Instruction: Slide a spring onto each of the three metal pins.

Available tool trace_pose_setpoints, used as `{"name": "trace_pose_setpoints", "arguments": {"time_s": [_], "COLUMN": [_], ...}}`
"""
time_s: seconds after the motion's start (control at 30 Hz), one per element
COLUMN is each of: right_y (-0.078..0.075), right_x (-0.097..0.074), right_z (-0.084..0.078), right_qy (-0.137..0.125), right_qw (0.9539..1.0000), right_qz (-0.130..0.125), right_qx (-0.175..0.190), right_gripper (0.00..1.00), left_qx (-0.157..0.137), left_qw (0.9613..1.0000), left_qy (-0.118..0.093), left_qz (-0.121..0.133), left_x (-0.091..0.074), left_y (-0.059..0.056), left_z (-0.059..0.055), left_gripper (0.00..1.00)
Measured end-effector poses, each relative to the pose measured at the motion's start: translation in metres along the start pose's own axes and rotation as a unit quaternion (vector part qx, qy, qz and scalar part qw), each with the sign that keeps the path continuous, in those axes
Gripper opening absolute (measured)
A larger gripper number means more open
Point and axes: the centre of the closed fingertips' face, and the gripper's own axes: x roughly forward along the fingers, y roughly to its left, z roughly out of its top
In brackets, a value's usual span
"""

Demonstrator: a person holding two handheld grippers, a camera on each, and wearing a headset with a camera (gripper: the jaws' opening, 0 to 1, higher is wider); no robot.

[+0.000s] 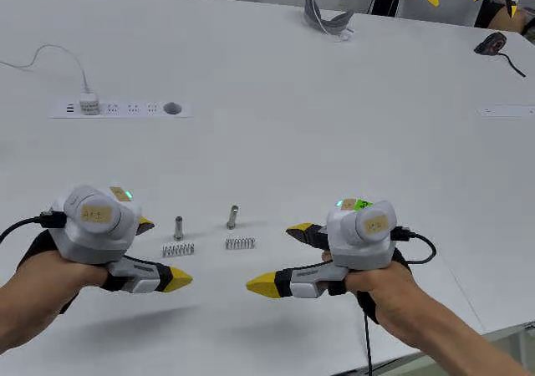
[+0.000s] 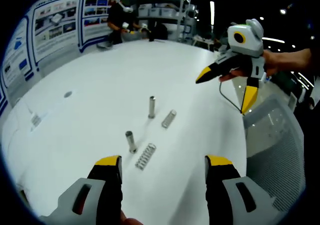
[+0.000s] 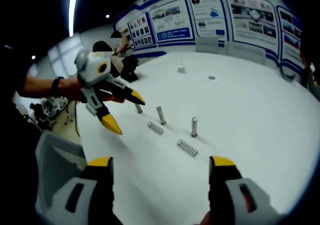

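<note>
White surface (image 1: 276, 125), and we're right on the start line: left tongs (image 2: 163, 162) wide open with nothing between the yellow tips, right tongs (image 1: 274, 257) just as open and just as empty. The pair hover over the near edge, pointing in at each other. Between them, close to that near edge, two steel pins stand upright: left pin (image 1: 178, 227) and right pin (image 1: 232, 217), near each other but apart. Each has a spring lying flat just on its near-edge side. That's left spring (image 1: 178, 249) by the left pin and right spring (image 1: 240, 243) by the right pin, neither touching its pin as far as I can tell. Over in the right gripper view there's a small upright shape past the left tongs' tip. It's a third pin (image 3: 138, 108) by the look of it, though too small to swear to. Score so far, as I read it: nil from three. Both pins in plain sight are bare, both springs lie loose on the surface, and nothing is gripped. I count two springs, so a third has to turn up for the last pin. Everything is left to do: pick up a spring, line its bore over a pin head, slide it down, repeat.
</note>
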Motion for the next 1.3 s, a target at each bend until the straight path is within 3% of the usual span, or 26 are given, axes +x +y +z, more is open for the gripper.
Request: {"name": "trace_pose_setpoints", "arguments": {"time_s": [0.4, 0.57, 0.83, 1.3], "right_y": [-0.001, -0.001, -0.003, -0.004], "right_x": [-0.005, -0.006, -0.009, -0.006], "right_z": [-0.007, -0.009, -0.018, -0.023], "right_qy": [-0.001, -0.002, 0.003, 0.011], "right_qw": [0.9999, 0.9999, 0.9998, 0.9996], "right_qz": [-0.001, -0.001, -0.003, -0.001], "right_qx": [0.011, 0.015, 0.020, 0.025], "right_gripper": [0.79, 0.78, 0.77, 0.76], "left_qx": [-0.013, -0.017, -0.011, -0.008], "left_qw": [0.9996, 0.9994, 0.9994, 0.9994], "left_qy": [0.025, 0.028, 0.033, 0.024], "left_qz": [-0.010, -0.005, -0.002, 0.022], "left_x": [0.028, 0.039, 0.045, 0.049], "left_y": [0.006, 0.009, 0.014, 0.025], "left_z": [-0.017, -0.023, -0.024, -0.026], "left_gripper": [0.60, 0.52, 0.45, 0.16]}}
